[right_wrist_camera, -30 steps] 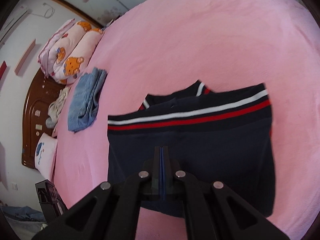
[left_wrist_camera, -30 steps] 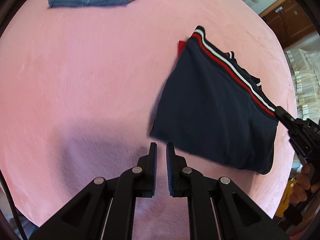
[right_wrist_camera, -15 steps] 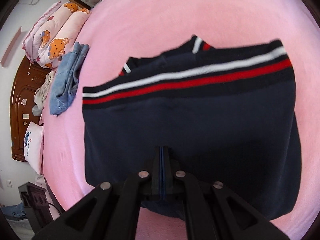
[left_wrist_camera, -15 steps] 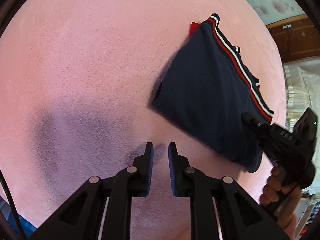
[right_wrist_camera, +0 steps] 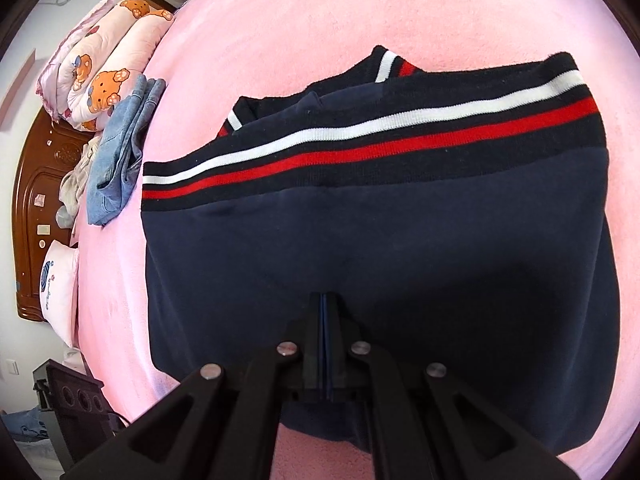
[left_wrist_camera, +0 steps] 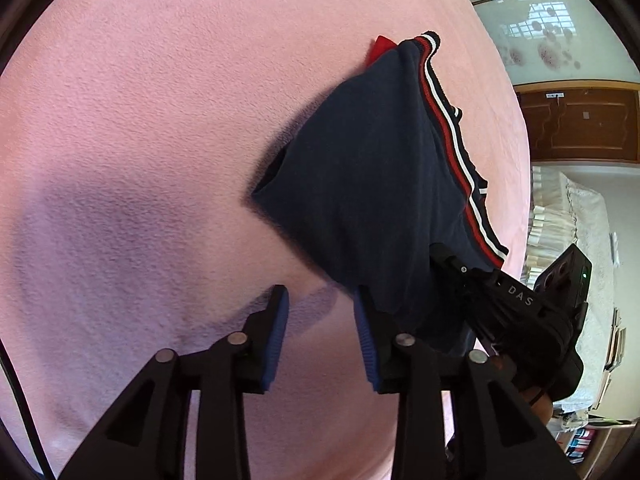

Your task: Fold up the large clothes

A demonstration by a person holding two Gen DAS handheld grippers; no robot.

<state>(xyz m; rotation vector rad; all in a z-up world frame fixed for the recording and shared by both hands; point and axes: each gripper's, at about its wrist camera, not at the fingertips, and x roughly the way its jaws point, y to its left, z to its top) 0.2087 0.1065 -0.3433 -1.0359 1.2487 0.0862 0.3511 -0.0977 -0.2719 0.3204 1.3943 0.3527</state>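
Readable lettering: one mark only

The pale letters "DAS" stand on the black body of the right gripper [left_wrist_camera: 436,252], seen from the left wrist view. A small pillow [right_wrist_camera: 56,280] by the headboard carries a line of print, too small to read.

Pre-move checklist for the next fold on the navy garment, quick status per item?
1. Right hand-held gripper shut over the navy knit garment with red and white stripes: ok; whether it pinches cloth, cannot tell.
2. Left hand-held gripper jaws opening, only pink fleece bedspread between them: ok.
3. Left pad beside garment edge, not gripping: not ok.
4. Striped hem flat: ok.
5. Folded blue jeans apart from the garment: ok.
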